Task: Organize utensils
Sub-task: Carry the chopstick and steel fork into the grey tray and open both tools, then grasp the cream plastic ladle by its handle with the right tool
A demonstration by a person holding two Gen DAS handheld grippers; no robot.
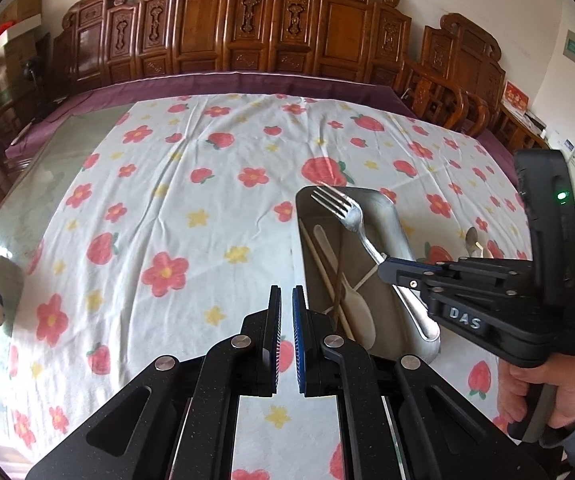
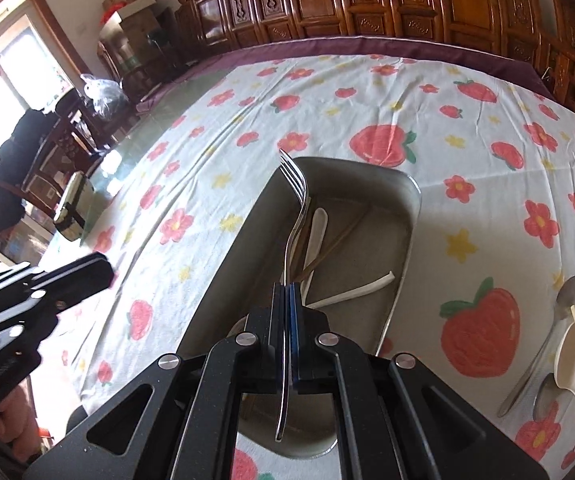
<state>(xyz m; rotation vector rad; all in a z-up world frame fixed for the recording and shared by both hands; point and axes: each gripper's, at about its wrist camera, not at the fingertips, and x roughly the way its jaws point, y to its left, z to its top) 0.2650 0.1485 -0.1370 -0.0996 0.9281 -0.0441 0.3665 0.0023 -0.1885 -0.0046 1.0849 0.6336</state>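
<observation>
The right gripper (image 2: 287,292) is clamped on the handle of a metal fork (image 2: 293,184), holding it tines-forward above the steel tray (image 2: 407,216); in the tray lie a white spoon (image 2: 316,224) and what look like chopsticks (image 2: 339,236), partly hidden. The left gripper (image 1: 286,304) hangs over the flowered cloth (image 1: 147,200) just beside the tray, jaws nearly together with nothing between them; more spoons (image 2: 567,344) lie on the cloth right of the tray.

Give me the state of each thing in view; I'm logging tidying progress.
Right claw: shut on the silver metal fork.
Left claw: shut, holding nothing.
Silver metal fork: held above the tray, tines forward.
Grey rectangular metal tray: on the tablecloth, holding a white spoon and wooden chopsticks.
Spoons beside the tray: lying loose on the cloth, not yet sorted.
</observation>
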